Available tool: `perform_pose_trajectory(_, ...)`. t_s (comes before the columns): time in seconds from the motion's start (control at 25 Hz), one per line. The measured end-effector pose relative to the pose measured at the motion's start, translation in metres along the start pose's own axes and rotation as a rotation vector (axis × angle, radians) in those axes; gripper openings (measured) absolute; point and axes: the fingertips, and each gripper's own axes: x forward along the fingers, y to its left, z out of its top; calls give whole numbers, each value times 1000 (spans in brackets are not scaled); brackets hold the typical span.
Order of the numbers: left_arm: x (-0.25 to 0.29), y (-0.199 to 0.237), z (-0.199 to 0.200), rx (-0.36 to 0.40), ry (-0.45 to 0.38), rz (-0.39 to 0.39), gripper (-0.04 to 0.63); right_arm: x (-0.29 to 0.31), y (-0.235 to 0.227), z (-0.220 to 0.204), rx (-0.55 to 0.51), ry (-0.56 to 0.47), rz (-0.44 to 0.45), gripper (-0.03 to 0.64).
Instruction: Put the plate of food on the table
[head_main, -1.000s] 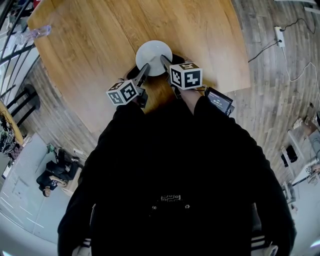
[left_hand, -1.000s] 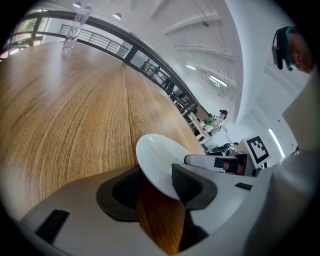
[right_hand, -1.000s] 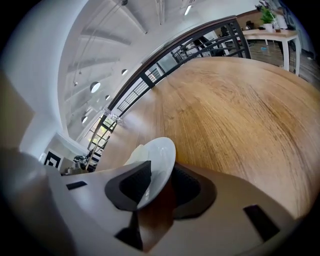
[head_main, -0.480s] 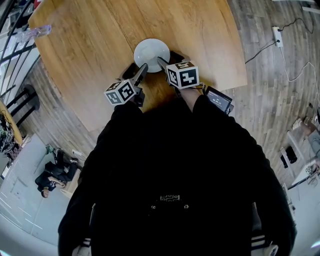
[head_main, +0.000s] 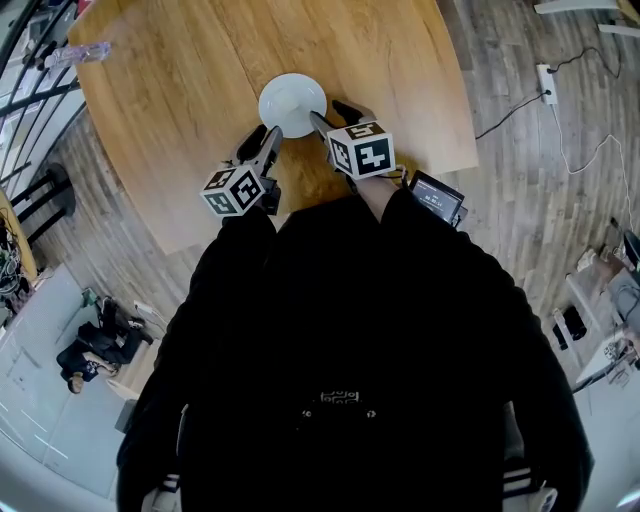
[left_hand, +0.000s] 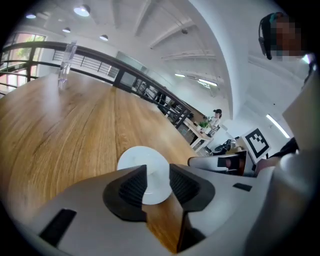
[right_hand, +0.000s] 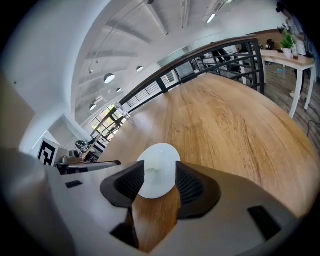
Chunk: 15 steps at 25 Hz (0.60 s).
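A white plate (head_main: 292, 104) with a small pale lump in its middle lies flat on the round wooden table (head_main: 180, 110), near the edge closest to me. My left gripper (head_main: 261, 141) is just off the plate's near-left rim. Its jaws are closing with nothing between them. My right gripper (head_main: 332, 114) is beside the near-right rim, its jaws also closing on nothing. In the left gripper view the plate (left_hand: 136, 159) shows beyond the gap of that gripper (left_hand: 157, 170). The right gripper view shows the plate (right_hand: 160, 160) past its own gripper (right_hand: 159, 170).
A clear plastic bottle (head_main: 75, 52) lies at the table's far left; it also shows in the left gripper view (left_hand: 65, 64). A black railing (right_hand: 235, 52) runs behind the table. A power strip (head_main: 546, 82) and cable lie on the floor to the right.
Both grippers' fingers lay over the plate's near rim; now they stand off it, the left one shifted left and back. The plate stays flat on the table.
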Motion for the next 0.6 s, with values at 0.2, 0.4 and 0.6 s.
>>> perform_pose_trajectory(0.2,3,-61,20,167,-55,-107,8,-29,4,27,-62,-91,53,30)
perform_pose_trajectory(0.4,-6,-109,50,266,-147,-138,6,-55,23,49,-105,-141,124,18)
perform_pose_trajectory(0.6,-25,-155,97,403,-275,-136,6,-111,80,107,-274,-321,252,17)
